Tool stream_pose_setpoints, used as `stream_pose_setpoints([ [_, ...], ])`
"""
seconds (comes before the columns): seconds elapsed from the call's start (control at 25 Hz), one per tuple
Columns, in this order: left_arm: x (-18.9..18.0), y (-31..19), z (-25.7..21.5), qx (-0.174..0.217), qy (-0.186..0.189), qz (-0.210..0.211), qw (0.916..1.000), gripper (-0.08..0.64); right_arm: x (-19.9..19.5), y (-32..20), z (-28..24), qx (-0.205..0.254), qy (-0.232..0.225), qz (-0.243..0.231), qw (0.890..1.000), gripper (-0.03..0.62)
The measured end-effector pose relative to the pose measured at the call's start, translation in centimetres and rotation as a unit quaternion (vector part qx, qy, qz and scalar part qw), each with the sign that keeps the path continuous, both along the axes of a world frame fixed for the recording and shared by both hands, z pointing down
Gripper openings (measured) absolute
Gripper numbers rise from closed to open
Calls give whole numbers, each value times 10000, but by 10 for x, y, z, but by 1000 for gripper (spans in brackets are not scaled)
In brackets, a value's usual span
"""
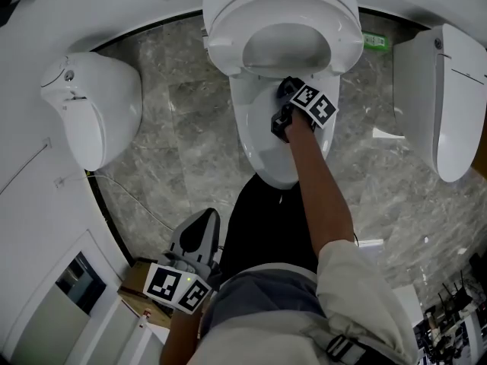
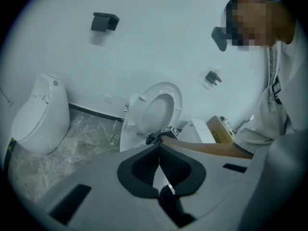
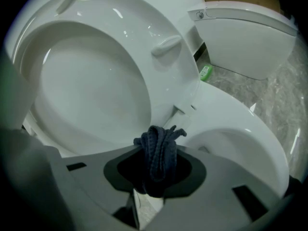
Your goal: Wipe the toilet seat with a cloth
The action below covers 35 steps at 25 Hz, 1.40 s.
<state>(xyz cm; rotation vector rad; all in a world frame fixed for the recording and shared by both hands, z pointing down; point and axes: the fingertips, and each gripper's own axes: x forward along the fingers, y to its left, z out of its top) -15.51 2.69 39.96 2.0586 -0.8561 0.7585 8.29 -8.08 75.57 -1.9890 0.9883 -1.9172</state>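
A white toilet (image 1: pixel 278 154) stands at the top middle of the head view with its lid (image 1: pixel 281 21) raised. My right gripper (image 1: pixel 284 103) reaches over the back of the seat (image 3: pixel 240 129), just below the hinge. It is shut on a bunched dark blue cloth (image 3: pixel 159 155), which sticks up between the jaws in front of the raised lid (image 3: pixel 91 81). My left gripper (image 1: pixel 200 226) is low at the left, near the person's body and far from the toilet. Its jaws (image 2: pixel 159 160) are shut with nothing between them. In the left gripper view the toilet (image 2: pixel 151 112) stands beyond them.
White wall-hung fixtures flank the toilet, one at the left (image 1: pixel 91 105) and one at the right (image 1: pixel 445 97). A small green item (image 1: pixel 374 42) lies by the wall. A cardboard box (image 1: pixel 139 280) and a thin cable (image 1: pixel 129 196) are on the marble floor at the lower left.
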Motion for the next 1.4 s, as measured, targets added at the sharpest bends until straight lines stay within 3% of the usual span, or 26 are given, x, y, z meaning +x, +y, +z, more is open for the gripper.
stream_pose_setpoints([
  [0.64, 72, -9, -34, 299, 519, 360, 9976, 9, 79, 21, -53, -93, 410, -79, 9991, 94],
  [1.4, 91, -7, -68, 595, 972, 85, 9935, 9, 116, 5, -143, 203, 987, -647, 9928, 94],
])
